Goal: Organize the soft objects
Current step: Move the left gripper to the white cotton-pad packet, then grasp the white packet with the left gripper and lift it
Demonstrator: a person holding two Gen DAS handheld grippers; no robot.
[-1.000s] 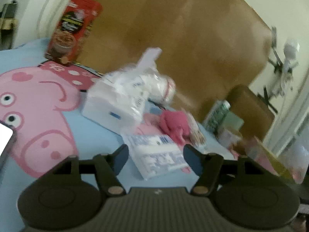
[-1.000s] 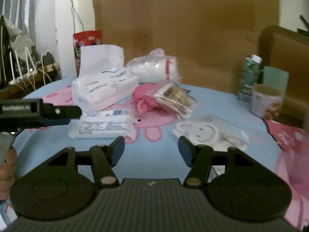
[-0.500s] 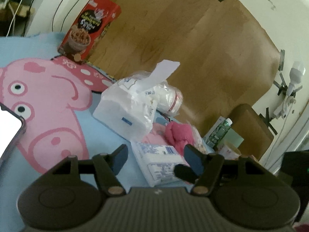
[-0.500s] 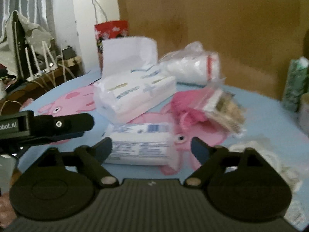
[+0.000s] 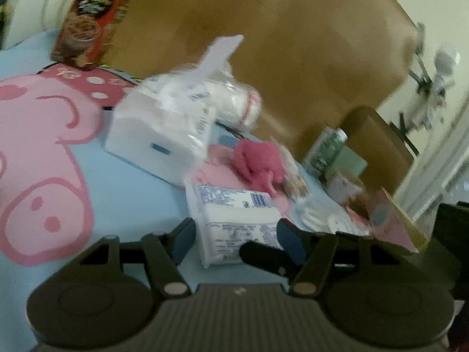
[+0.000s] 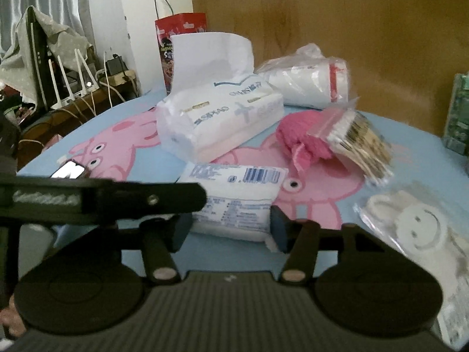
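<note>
A small flat tissue pack (image 6: 234,199) lies on the blue pig-print cloth (image 6: 395,176); it also shows in the left wrist view (image 5: 234,217). My right gripper (image 6: 231,230) is open, its fingers on either side of the pack's near end. My left gripper (image 5: 236,239) is open just short of the same pack. Behind lie a large white tissue pack (image 6: 217,117), a pink soft cloth (image 6: 302,138), a bag of cotton swabs (image 6: 357,140) and a wrapped white roll (image 6: 310,82).
A red cereal box (image 6: 176,44) stands at the back by a wooden board (image 6: 351,29). A bagged white smiley item (image 6: 410,228) lies at the right. A green carton (image 5: 325,149) and a cup (image 5: 343,184) stand far right. A phone (image 6: 70,171) lies at the left.
Both grippers have moved forward toward the small tissue pack. The right fingers now straddle its near end, and the left gripper's finger crosses the right wrist view closer in.
</note>
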